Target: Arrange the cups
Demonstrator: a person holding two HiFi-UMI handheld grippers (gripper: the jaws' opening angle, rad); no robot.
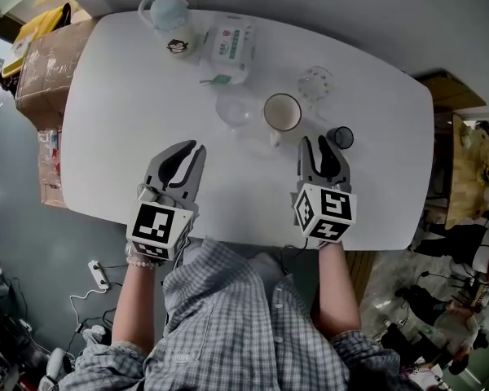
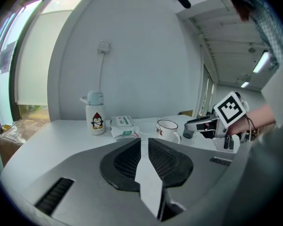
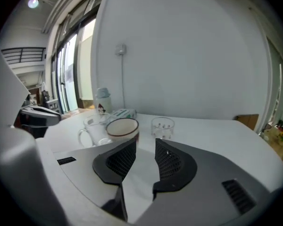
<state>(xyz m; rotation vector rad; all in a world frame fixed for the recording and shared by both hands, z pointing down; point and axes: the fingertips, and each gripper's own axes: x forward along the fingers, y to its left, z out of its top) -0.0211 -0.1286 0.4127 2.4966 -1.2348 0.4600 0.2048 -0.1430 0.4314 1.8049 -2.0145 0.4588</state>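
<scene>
Several cups stand on the white table (image 1: 130,137): a white mug with a brown rim (image 1: 282,112) (image 3: 122,128) (image 2: 167,128), a clear glass mug (image 1: 236,109) (image 3: 92,130), a clear tumbler (image 1: 315,84) (image 3: 162,126) and a small dark cup (image 1: 340,138). My right gripper (image 1: 316,145) (image 3: 145,142) is open and empty. It points at the white mug, and the dark cup is just beside its right finger. My left gripper (image 1: 189,149) (image 2: 145,140) rests low over the table's near left. Its jaws are a narrow gap apart with nothing between them.
A bottle with a penguin print (image 1: 173,31) (image 2: 95,112) and a tissue pack (image 1: 228,46) (image 2: 122,126) stand at the far side of the table. Cardboard boxes (image 1: 45,72) sit on the floor to the left. The near table edge runs just behind both grippers.
</scene>
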